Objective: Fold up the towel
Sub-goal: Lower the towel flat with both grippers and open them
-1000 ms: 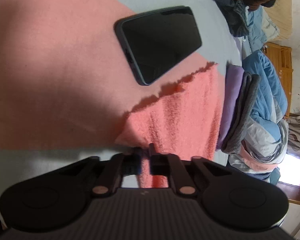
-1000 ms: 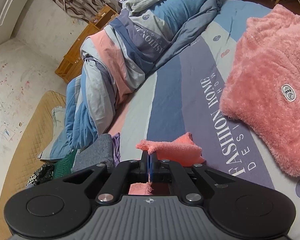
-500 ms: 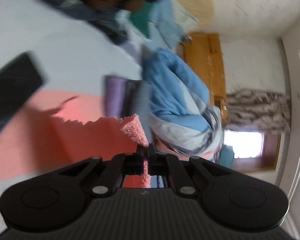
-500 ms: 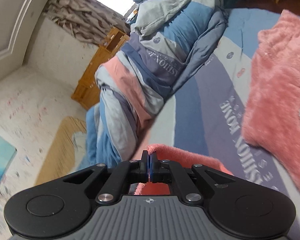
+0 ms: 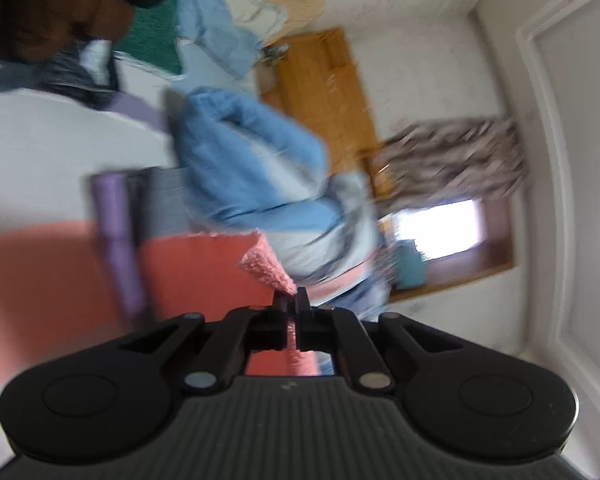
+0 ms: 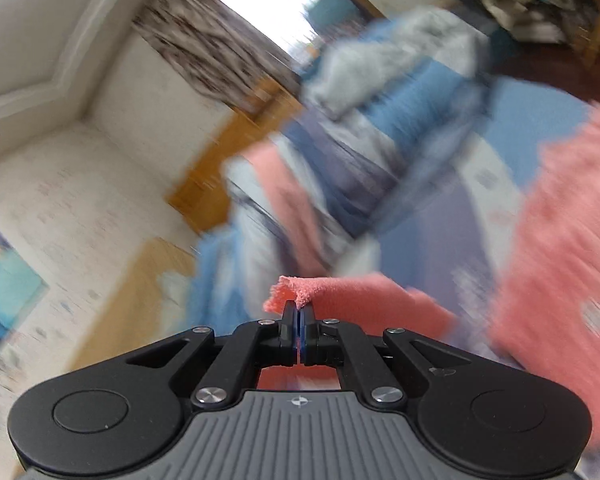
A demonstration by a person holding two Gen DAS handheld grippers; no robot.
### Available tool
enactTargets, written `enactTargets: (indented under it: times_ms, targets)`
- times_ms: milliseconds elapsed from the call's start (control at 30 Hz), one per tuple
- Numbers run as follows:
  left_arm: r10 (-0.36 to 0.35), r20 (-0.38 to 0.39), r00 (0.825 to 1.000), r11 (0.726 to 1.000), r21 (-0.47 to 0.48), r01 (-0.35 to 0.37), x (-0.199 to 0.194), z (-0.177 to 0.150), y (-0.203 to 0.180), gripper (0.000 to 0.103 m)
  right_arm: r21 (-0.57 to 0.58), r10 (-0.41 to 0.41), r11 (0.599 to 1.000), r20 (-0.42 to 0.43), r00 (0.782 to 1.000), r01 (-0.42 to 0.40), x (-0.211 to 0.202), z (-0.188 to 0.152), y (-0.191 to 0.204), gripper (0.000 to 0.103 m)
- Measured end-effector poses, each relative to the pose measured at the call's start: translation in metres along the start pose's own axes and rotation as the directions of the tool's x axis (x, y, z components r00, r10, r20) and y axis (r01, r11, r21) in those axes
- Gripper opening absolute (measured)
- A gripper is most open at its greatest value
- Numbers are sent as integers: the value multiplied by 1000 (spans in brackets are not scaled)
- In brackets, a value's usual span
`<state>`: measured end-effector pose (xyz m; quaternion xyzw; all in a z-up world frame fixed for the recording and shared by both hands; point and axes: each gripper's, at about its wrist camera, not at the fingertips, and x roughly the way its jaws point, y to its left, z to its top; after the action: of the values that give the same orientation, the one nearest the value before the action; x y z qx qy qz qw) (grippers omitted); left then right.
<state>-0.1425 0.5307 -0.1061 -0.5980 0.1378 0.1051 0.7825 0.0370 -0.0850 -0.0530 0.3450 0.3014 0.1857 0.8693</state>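
The coral pink towel (image 5: 204, 268) hangs lifted off the bed, and each gripper pinches one of its corners. In the left wrist view my left gripper (image 5: 291, 300) is shut on a fuzzy corner that sticks up past the fingertips. In the right wrist view my right gripper (image 6: 299, 310) is shut on the other corner, and the towel (image 6: 364, 300) trails off to the right behind it. Both views are blurred by motion.
A rumpled blue, grey and pink duvet (image 5: 260, 176) (image 6: 360, 152) is heaped on the bed. A purple and grey folded stack (image 5: 120, 232) lies beside the towel. A fluffy pink garment (image 6: 560, 240) lies at right. A wooden cabinet (image 5: 324, 92) and window (image 5: 440, 232) stand behind.
Both grippers have swung upward with the towel corners, lifting the towel off the bed. The phone has left the left view; walls, window and curtain now fill both views.
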Motion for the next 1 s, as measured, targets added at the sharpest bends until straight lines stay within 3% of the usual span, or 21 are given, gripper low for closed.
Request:
enactTargets:
  times_ms: [100,200,400,533,667,800,933,1000]
  targets:
    - [172,-88,981,985,43,-169,-11,-15,42,3,43,-111,992,-127,986,117,-7,-38,-36,1]
    - [348,-130,929,936,102,-336,-19,-34,82,3,27,-193,979,-204,960,202,-5,-77,-66,1]
    - [504,-213,837,864,107,-493,-21,-65,154,3,22,-323,939,-280,904,343,2,-141,-118,1]
    - [544,-249,801,839,133,-528,-30,-76,173,3,38,-372,915,-303,878,401,0,-160,-130,1]
    - [558,-258,789,830,155,-536,-41,-70,175,3,31,-385,910,-306,871,414,-6,-163,-128,1]
    - [569,-260,780,822,181,-539,-54,-65,170,4,73,-357,918,-274,893,389,-22,-160,-126,1]
    - [596,-271,756,803,196,-563,-42,-59,174,4,115,-439,862,-319,840,494,-30,-169,-139,2]
    - [618,-270,738,786,189,-589,-46,-59,179,4,112,-500,820,-338,797,561,-32,-176,-143,5]
